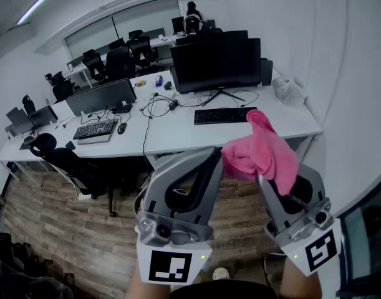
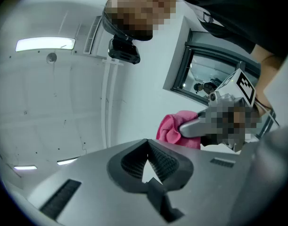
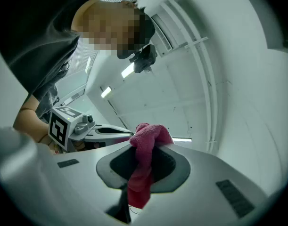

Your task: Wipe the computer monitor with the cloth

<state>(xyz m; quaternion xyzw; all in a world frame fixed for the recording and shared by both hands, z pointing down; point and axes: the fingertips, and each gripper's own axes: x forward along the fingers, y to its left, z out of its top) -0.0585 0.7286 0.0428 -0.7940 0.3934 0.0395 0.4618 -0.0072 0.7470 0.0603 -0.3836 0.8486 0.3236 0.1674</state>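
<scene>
Cloth [image 1: 260, 151] is the pink one, bunched up and pinched in the right tool [image 3: 144, 147]. The jaws are clamped on the middle of it, one lump sticks out past the tips and a tail hangs down between them. The left tool [image 2: 147, 142] is pressed together with nothing in it, held up just beside the right one.

The monitor [image 1: 215, 64] I'd guess is the target is the big dark one straight ahead on the white bench [image 1: 178, 126], behind the keyboard [image 1: 224, 115]. It's well apart from both tools, so no wiping is happening yet; this looks like the carry-over part.

Tips for doing it well, as I see it: walk the right tool in so the lump of cloth meets the screen first, not the hard jaw tips. The wad out front is fairly small, so come in at a shallow angle and go light. Long overlapping strokes across the panel, and watch the stand so the screen doesn't rock.
</scene>
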